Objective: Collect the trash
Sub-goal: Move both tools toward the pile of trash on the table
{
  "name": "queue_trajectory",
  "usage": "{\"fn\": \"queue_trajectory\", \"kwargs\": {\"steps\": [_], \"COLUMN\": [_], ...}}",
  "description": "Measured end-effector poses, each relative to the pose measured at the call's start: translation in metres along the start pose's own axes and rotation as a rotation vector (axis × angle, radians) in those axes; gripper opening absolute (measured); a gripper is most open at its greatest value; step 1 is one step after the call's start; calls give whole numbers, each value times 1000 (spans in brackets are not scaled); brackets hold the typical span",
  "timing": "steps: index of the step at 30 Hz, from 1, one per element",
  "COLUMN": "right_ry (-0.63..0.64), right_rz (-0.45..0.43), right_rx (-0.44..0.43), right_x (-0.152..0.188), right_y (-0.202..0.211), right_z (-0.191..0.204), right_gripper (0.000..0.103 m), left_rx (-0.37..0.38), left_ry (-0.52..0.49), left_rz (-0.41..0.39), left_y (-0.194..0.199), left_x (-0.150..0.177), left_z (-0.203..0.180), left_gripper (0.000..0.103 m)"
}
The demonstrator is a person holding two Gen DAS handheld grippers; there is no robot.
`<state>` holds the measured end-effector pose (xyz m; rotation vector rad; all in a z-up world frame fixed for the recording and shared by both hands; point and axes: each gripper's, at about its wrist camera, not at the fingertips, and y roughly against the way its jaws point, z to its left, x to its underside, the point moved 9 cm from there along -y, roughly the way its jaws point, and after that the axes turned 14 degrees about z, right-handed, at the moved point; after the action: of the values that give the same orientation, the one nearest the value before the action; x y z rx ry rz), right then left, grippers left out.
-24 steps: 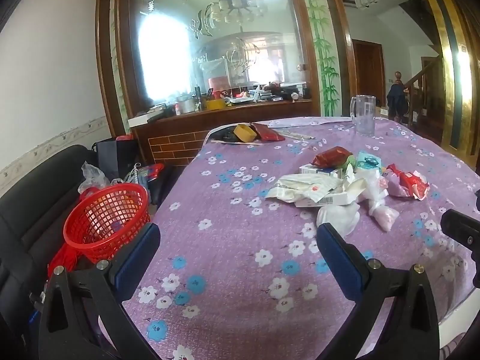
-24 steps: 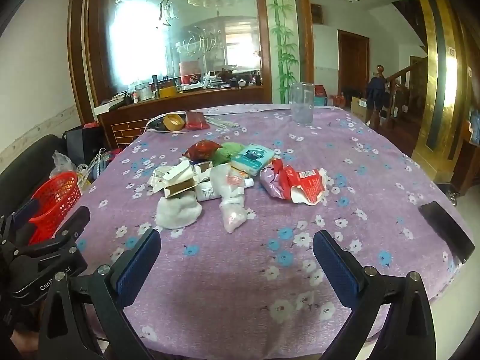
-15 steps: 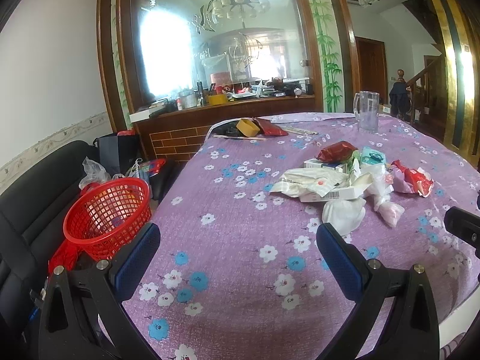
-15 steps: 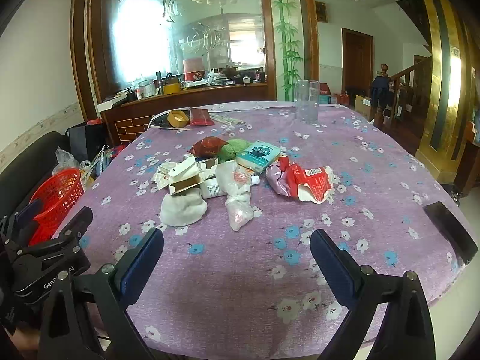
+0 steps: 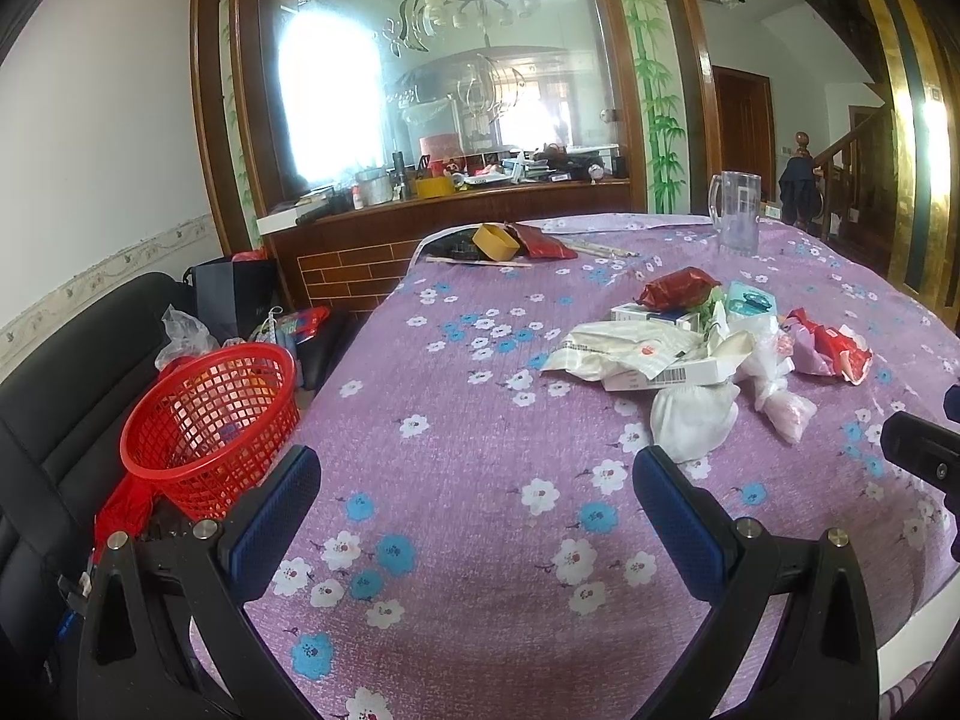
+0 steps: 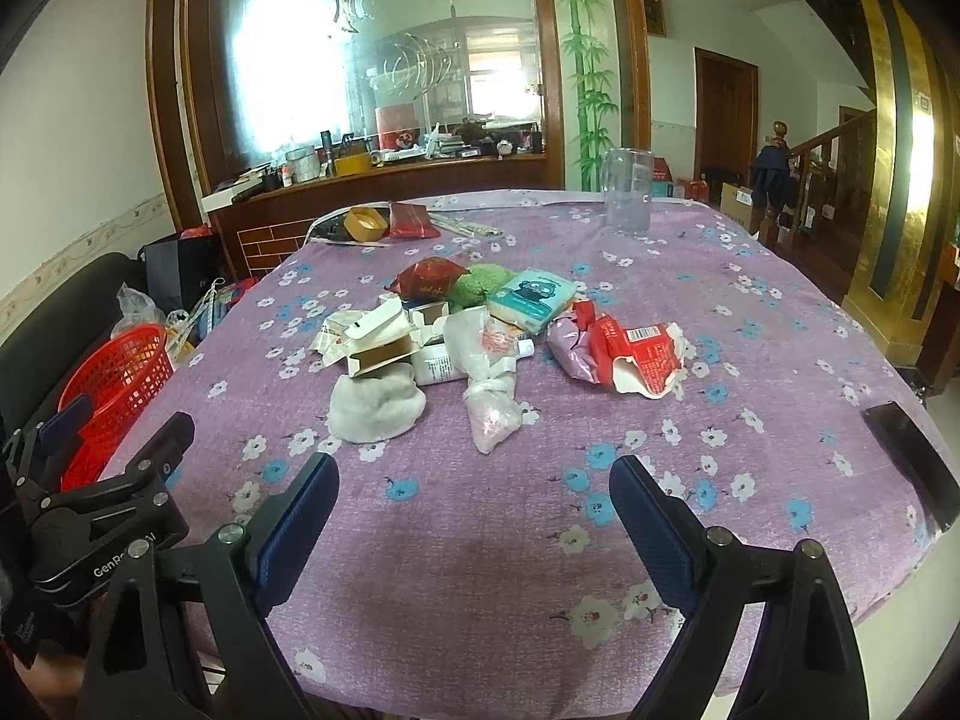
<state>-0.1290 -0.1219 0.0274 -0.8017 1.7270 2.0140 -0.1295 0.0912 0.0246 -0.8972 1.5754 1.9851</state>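
Ahead of my wide-open, empty jaws, the trash pile [image 6: 456, 348] waits on the counter [image 6: 540, 540]; approach under way, next I reach the white wad [image 6: 375, 405], basket [image 5: 210, 414] left.

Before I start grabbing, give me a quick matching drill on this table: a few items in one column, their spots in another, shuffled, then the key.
Items:
1. red mesh basket
2. clear glass mug
3. white cloth wad
4. black phone

Places:
A. far edge of the table
B. near side of the trash pile
C. off the table, on the black seat to its left
D. table's near right edge

Pairs: 1-C, 2-A, 3-B, 4-D
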Motion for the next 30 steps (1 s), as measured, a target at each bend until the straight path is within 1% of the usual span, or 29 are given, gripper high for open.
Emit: {"fn": "queue_trajectory", "kwargs": {"steps": [3, 4, 6, 8, 13, 15, 20, 22, 25, 27, 30], "right_ry": [3, 33, 27, 29, 7, 14, 16, 16, 21, 26, 40], "right_rz": [12, 11, 22, 26, 31, 35, 50, 54, 55, 52, 61], "right_rx": [-3, 31, 14, 9, -38, -38, -74, -89, -99, -112, -143], "right_x": [0, 0, 0, 0, -2, -3, -6, -7, -10, -13, -18], "right_y": [-3, -7, -8, -10, -11, -12, -18, -20, -22, -22, -24], "right_z": [0, -2, -1, 0, 1, 2, 5, 6, 6, 8, 9], "right_gripper": [92, 91, 87, 86, 82, 80, 71, 64, 61, 60, 59], "left_rx": [0, 0, 0, 1, 3, 1, 3, 1, 3, 23, 90], "left_ry": [-2, -2, -4, -6, -16, -19, -27, -28, -32, -40, -43], "left_rz": [5, 6, 9, 12, 26, 30, 43, 47, 51, 56, 81], "left_y": [-1, -2, -3, -4, -9, -10, -15, -18, -20, -22, -26], "left_x": [1, 1, 1, 1, 2, 3, 4, 4, 4, 2, -4], "left_z": [0, 0, -1, -1, -5, -6, -9, -10, -10, -10, -9], "left_gripper": [103, 103, 103, 103, 103, 103, 103, 103, 103, 103, 103]}}
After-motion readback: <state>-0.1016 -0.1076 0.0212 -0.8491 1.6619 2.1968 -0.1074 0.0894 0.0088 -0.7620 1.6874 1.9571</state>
